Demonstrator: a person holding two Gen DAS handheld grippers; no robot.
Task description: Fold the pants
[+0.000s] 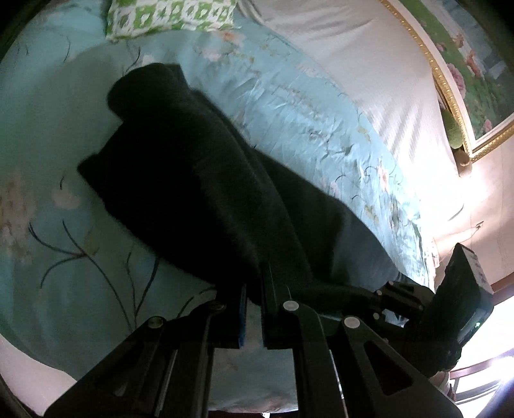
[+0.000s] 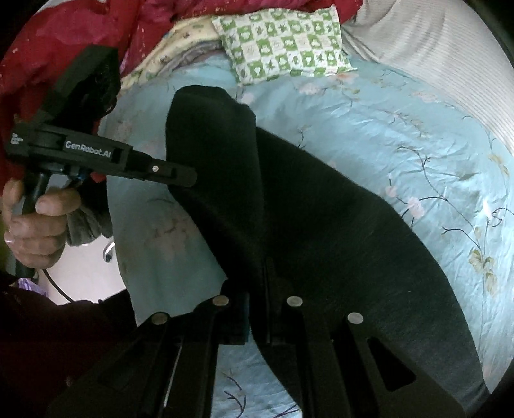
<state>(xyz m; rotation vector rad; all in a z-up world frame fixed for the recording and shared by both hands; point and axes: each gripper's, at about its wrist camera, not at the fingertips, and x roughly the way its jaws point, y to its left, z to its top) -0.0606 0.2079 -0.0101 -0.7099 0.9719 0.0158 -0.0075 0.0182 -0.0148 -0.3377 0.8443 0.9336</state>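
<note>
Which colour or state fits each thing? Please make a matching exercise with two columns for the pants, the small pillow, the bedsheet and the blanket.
1. soft black pants
2. small checked pillow
3. floral satin bedsheet
4. crumpled blanket

a. red
b. green and white
c. light blue
d. gripped by both grippers

Pairs: 1-d, 2-b, 3-c, 4-a

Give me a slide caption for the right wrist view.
Both hand-held grippers clamp black pants over a floral blue bedspread.
</note>
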